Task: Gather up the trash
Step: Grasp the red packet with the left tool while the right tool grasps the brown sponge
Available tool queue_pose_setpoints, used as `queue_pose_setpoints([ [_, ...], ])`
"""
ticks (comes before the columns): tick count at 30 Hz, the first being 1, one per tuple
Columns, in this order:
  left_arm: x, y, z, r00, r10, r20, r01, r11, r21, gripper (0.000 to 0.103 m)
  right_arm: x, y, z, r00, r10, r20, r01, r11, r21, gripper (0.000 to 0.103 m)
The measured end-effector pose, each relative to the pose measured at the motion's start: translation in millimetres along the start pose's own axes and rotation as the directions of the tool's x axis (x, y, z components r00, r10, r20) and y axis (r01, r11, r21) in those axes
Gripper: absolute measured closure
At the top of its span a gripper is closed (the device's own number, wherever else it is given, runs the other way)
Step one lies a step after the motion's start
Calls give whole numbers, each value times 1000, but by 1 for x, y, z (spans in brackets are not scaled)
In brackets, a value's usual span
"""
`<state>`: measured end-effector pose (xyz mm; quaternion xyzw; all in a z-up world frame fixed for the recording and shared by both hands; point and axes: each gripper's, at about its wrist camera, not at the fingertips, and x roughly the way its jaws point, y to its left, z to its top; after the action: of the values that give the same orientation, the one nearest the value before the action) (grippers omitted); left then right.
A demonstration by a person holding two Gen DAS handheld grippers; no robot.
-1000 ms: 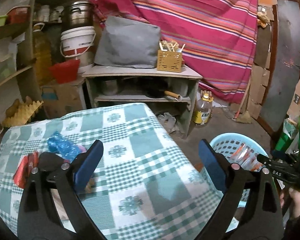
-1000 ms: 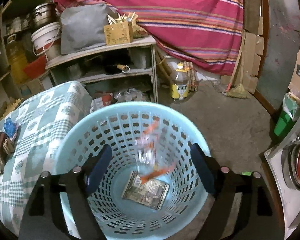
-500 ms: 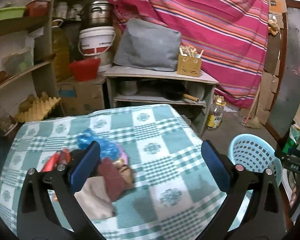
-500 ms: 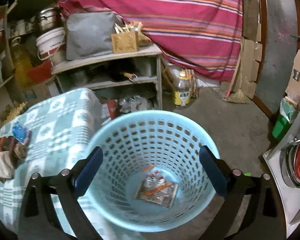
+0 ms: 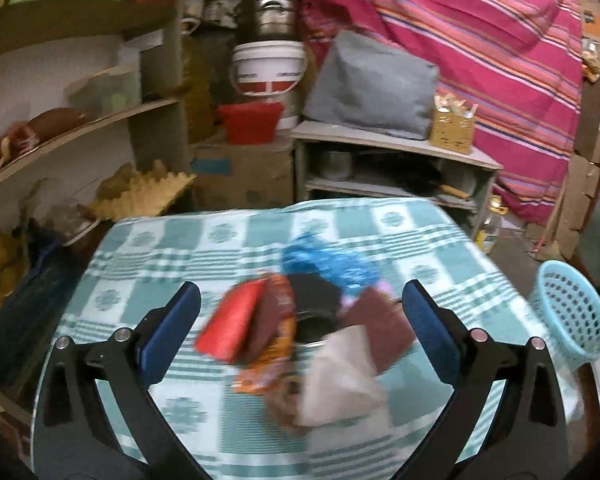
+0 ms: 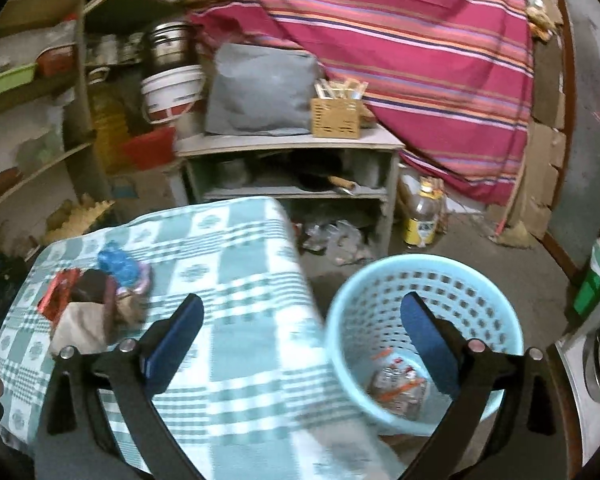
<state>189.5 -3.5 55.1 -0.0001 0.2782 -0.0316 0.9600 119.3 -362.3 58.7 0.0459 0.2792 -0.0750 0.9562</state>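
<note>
- A cluttered storeroom: curved wooden shelves (image 5: 80, 128) run along the left wall, holding a green tray and brownish bundles.
- Further right a steel pot sits on a white bucket (image 5: 268, 68), with a red tub (image 5: 250, 122) below it.
- A grey cushion (image 5: 370, 88) and a woven box (image 5: 452, 134) sit on a low shelf unit (image 6: 292, 144), and a striped pink cloth (image 5: 480, 40) hangs behind.
- The surface (image 5: 228, 236) wears a green and white checked cloth.
- The trash pile (image 5: 300, 328) lies on it, blurred: red, orange, dark, blue and pale wrappers heaped together.
- The left gripper (image 5: 300, 328) hovers over that pile, its jaws spread wide and gripping nothing.
- The right gripper (image 6: 302, 340) hangs above the surface's edge, its jaws opening, nothing between them.
- The blue basket (image 6: 496, 300) stands on the floor just right of the surface, with wrappers (image 6: 396, 388) at its bottom.
</note>
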Motion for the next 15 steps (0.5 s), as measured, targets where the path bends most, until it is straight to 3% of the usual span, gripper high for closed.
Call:
queue_pose_setpoints([
  [8, 24, 68, -17, 995, 77, -61, -80, 995, -63, 6, 21, 61, -19, 1000, 20, -17, -22, 994, -109, 5],
  [15, 56, 95, -34, 986, 61, -158, -79, 991, -111, 6, 59, 83, -47, 996, 5, -93, -20, 986, -163, 5],
])
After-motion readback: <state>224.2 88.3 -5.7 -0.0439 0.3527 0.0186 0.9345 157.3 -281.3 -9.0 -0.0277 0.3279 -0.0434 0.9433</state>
